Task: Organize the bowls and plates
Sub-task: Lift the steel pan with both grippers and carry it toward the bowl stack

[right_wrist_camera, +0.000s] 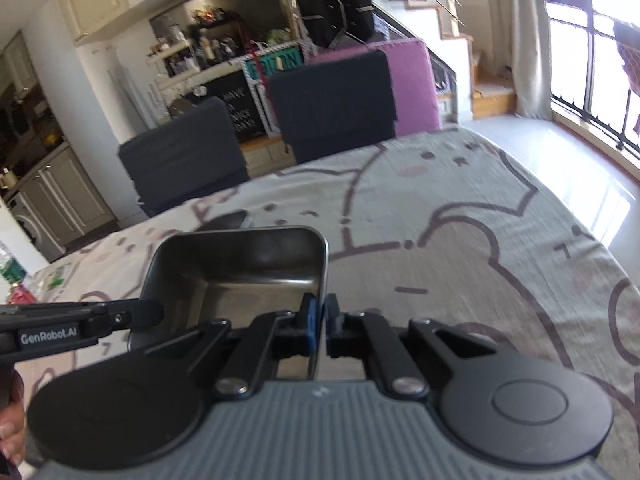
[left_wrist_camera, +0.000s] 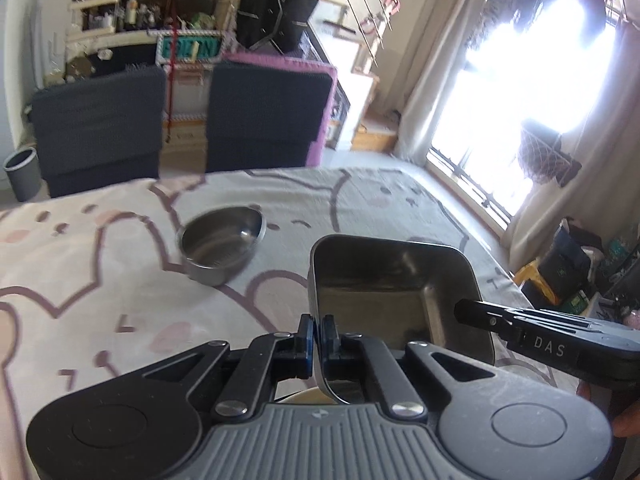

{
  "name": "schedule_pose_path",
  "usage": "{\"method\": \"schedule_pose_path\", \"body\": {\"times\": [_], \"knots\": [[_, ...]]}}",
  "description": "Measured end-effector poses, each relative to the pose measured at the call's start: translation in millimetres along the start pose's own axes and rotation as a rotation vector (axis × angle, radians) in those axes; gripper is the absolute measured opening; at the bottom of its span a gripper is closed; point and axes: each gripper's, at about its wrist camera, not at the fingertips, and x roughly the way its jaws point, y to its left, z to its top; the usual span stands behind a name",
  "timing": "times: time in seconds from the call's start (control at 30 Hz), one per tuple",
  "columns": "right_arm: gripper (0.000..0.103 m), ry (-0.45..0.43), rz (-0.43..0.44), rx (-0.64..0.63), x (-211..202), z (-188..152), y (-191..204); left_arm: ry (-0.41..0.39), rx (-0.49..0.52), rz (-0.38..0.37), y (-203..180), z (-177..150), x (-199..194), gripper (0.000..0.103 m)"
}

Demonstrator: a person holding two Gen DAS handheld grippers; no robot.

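A square steel tray (left_wrist_camera: 394, 280) is held above the table by both grippers. My left gripper (left_wrist_camera: 319, 326) is shut on the tray's left rim. My right gripper (right_wrist_camera: 319, 310) is shut on the tray's (right_wrist_camera: 240, 268) right rim, and it also shows in the left wrist view (left_wrist_camera: 472, 312) at the tray's right side. A round steel bowl (left_wrist_camera: 222, 242) stands upright on the tablecloth, to the left of and beyond the tray; only its edge (right_wrist_camera: 228, 220) shows in the right wrist view.
The table (right_wrist_camera: 460, 240) has a cartoon-print cloth. Two dark chairs (left_wrist_camera: 100, 124) (left_wrist_camera: 268, 112) stand at its far edge. A grey bin (left_wrist_camera: 22, 172) stands on the floor at left. A window (left_wrist_camera: 520, 80) is on the right.
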Motion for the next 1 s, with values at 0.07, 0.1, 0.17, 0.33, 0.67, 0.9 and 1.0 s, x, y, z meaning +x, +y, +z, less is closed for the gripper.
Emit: {"method": "schedule_pose_path", "body": {"times": [0.07,0.1,0.17,0.33,0.67,0.9,1.0], "knots": [[0.006,-0.012,0.022,-0.011,-8.4,-1.3,10.1,-0.02,-0.021,0.007,5.9,-2.7,-16.7,0.004],[0.006,-0.015,0.034,-0.007,-12.6,-1.9,15.3,-0.028,-0.027,0.012,8.7,-4.2,-24.1,0.004],[0.006,-0.021,0.059,-0.009,-19.1,-4.2,25.3,-0.044,-0.042,0.028,15.3,-8.2,-40.5,0.004],[0.006,-0.032,0.127,-0.029,-30.8,-11.7,52.4,-0.079,-0.07,0.066,34.7,-20.9,-77.1,0.004],[0.006,0.007,0.223,-0.113,-40.1,-33.3,126.3,-0.11,-0.133,0.169,79.4,-54.2,-131.9,0.004],[0.007,0.055,0.249,-0.21,-33.2,-55.1,178.9,-0.116,-0.172,0.24,110.7,-74.2,-161.8,0.004],[0.008,0.09,0.278,-0.219,-24.8,-61.2,195.3,-0.108,-0.205,0.272,126.2,-83.4,-171.3,0.004]]}}
